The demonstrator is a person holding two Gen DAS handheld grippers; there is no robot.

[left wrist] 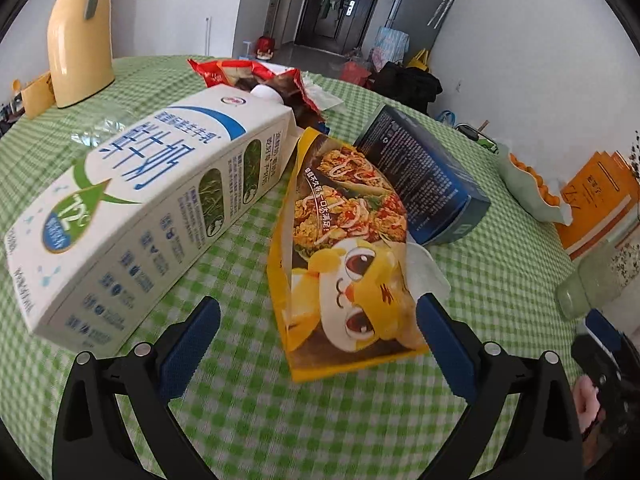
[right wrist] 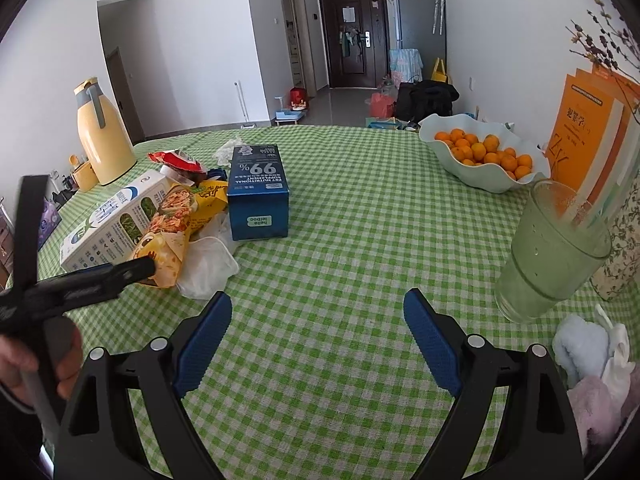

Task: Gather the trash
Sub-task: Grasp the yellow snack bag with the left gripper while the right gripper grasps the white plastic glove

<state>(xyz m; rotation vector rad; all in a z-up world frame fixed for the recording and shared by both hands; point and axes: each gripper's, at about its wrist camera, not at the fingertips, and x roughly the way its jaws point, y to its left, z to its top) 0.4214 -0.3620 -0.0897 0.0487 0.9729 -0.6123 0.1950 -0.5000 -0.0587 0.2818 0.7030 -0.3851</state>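
A heap of trash lies on the green checked tablecloth point(right wrist: 360, 240). In the left wrist view, a yellow snack bag point(left wrist: 348, 264) with a cartoon cat lies between the open fingers of my left gripper point(left wrist: 320, 320), near the right one. A white milk carton point(left wrist: 152, 208) lies on its side to the left, a dark blue box point(left wrist: 424, 184) to the right, a red wrapper point(left wrist: 256, 80) behind. In the right wrist view, my right gripper point(right wrist: 318, 316) is open and empty over bare cloth, right of the heap: bag point(right wrist: 172, 236), carton point(right wrist: 116, 220), blue box point(right wrist: 260, 192), white plastic point(right wrist: 208, 264).
A yellow thermos jug point(right wrist: 104, 136) stands at the far left. A bowl of oranges point(right wrist: 484, 156), a green glass point(right wrist: 556, 248), orange books point(right wrist: 588, 136) and soft cloths point(right wrist: 592, 368) are at the right. My left gripper's body point(right wrist: 80, 284) shows at the right wrist view's left edge.
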